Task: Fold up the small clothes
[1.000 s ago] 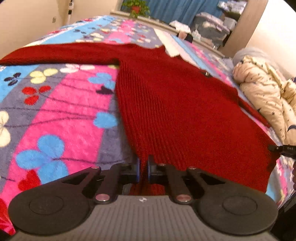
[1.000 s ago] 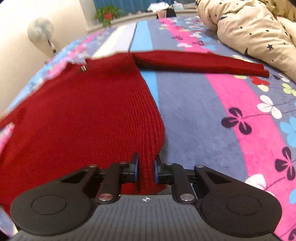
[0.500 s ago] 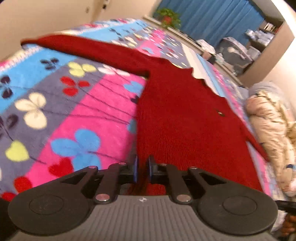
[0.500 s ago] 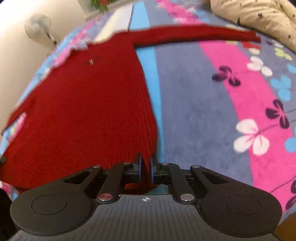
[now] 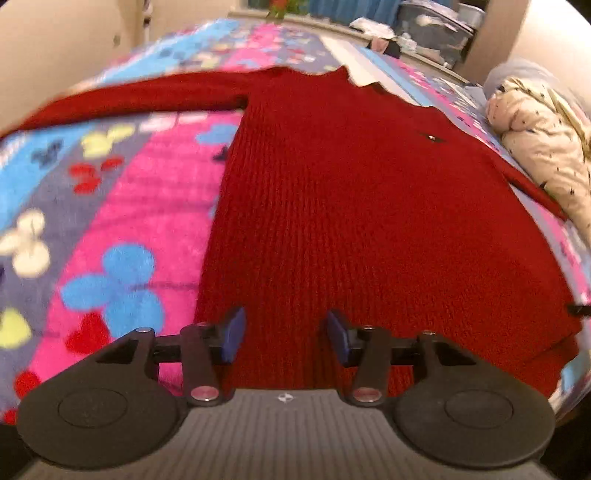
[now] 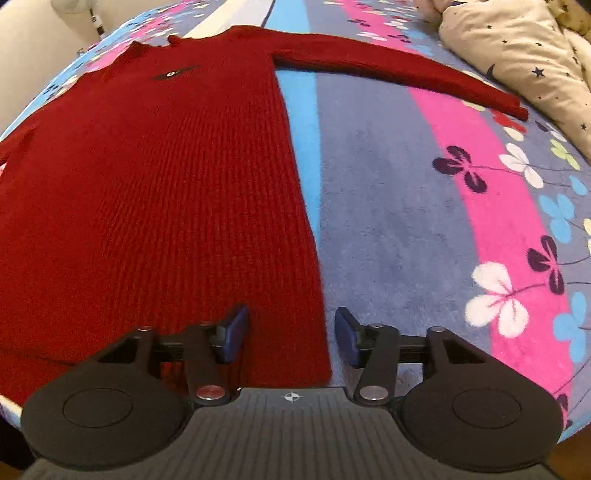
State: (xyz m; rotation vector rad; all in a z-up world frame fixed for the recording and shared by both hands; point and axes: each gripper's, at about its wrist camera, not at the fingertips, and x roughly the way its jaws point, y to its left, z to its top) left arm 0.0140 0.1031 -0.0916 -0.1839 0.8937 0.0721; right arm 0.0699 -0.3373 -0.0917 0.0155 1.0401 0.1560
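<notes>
A dark red knitted sweater [image 5: 351, 192] lies flat and spread out on the flowered bedspread, collar far, hem near. It also shows in the right wrist view [image 6: 155, 177]. Its left sleeve [image 5: 140, 96] stretches out to the left; its right sleeve [image 6: 399, 70] stretches out to the right. My left gripper [image 5: 282, 338] is open above the hem near the sweater's left bottom corner. My right gripper [image 6: 291, 334] is open above the hem at the right bottom corner. Neither holds the cloth.
A cream star-print duvet [image 6: 524, 55] is bunched at the right of the bed, close to the right cuff; it also shows in the left wrist view [image 5: 543, 140]. The colourful bedspread [image 6: 424, 206] surrounds the sweater. Storage boxes [image 5: 432, 26] and a plant stand beyond the bed.
Both grippers were shut on the sweater's hem corners; now both have opened and let go. The sweater has been pulled straight and lies flat.
</notes>
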